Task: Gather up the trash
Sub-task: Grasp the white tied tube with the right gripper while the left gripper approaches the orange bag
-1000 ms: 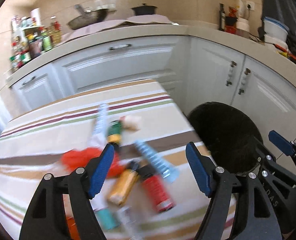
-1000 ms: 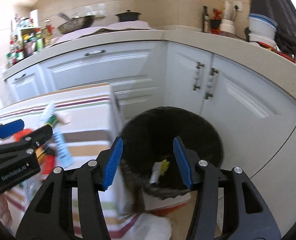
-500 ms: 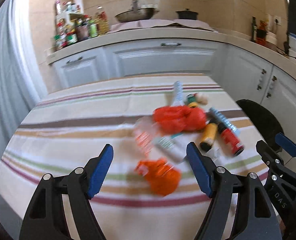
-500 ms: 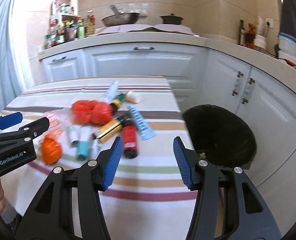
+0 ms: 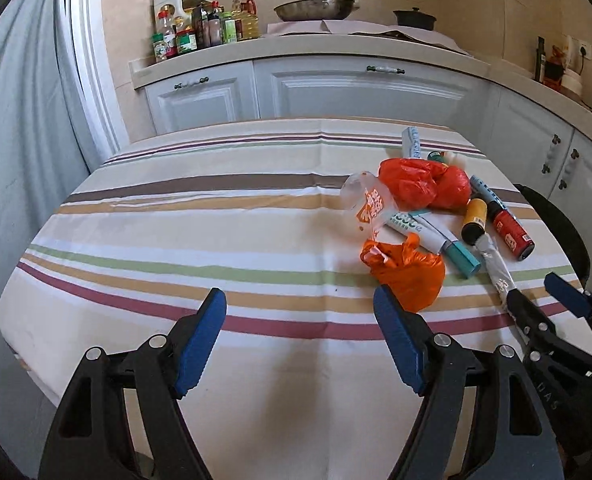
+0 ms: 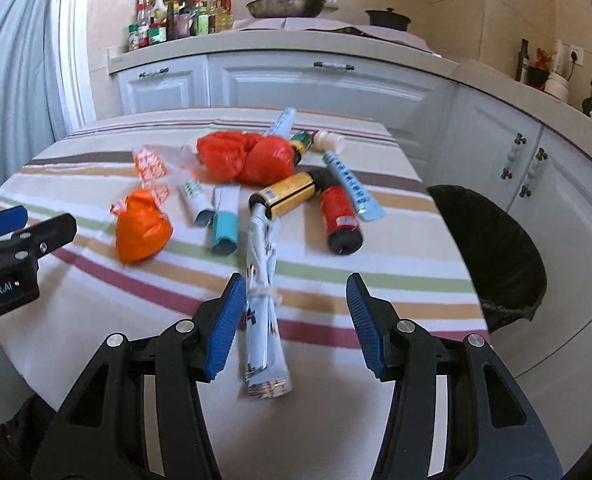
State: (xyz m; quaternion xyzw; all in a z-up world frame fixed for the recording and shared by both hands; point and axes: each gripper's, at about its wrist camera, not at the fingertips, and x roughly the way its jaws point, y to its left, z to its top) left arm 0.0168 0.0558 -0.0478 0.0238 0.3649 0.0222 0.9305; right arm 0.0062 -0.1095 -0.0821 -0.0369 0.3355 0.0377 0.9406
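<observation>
Trash lies heaped at centre frame on the striped tablecloth; a pale rolled wrapper stretches between the right gripper's parted, unloaded jaws. This looks like the reach-in step: next, close on that wrapper. The left gripper hovers wide apart beside the orange bag. The black bin waits at right, nothing blocking it.

Striped tablecloth on table; trash pile on it.
</observation>
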